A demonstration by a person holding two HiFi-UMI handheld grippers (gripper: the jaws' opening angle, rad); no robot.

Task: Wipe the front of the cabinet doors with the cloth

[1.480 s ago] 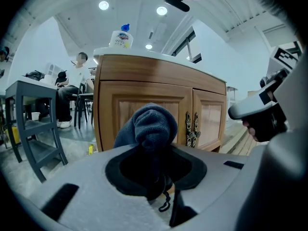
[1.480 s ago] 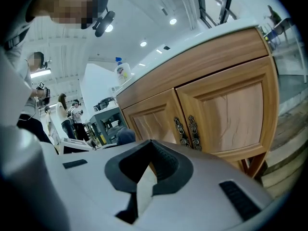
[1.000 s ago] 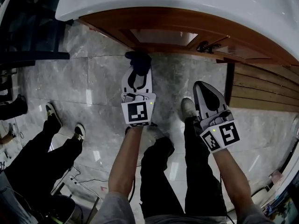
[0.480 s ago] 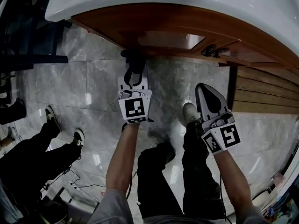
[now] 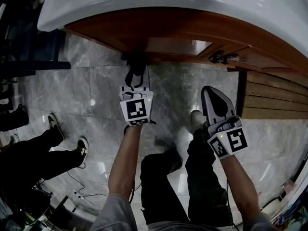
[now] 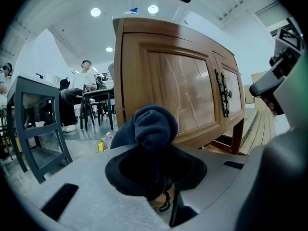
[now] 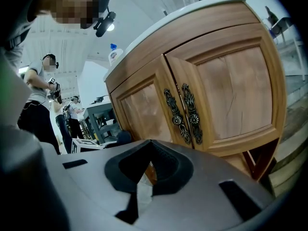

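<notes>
The left gripper (image 5: pixel 135 80) was clenched on the dark cloth (image 6: pixel 155 124), bunched close before the left cabinet door (image 6: pixel 179 91). The right gripper (image 5: pixel 213 91) hung closed and empty.

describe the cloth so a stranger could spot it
Start at the wooden cabinet under the white countertop. By its left door, the left claw pinches the cloth: a dark blue, fuzzy wad, the only soft thing against all that wood.

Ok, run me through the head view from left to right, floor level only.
Bystander's black-and-white sneakers → left tongs shut on the dark blue cloth → right tongs → brown wooden slatted boards.
</notes>
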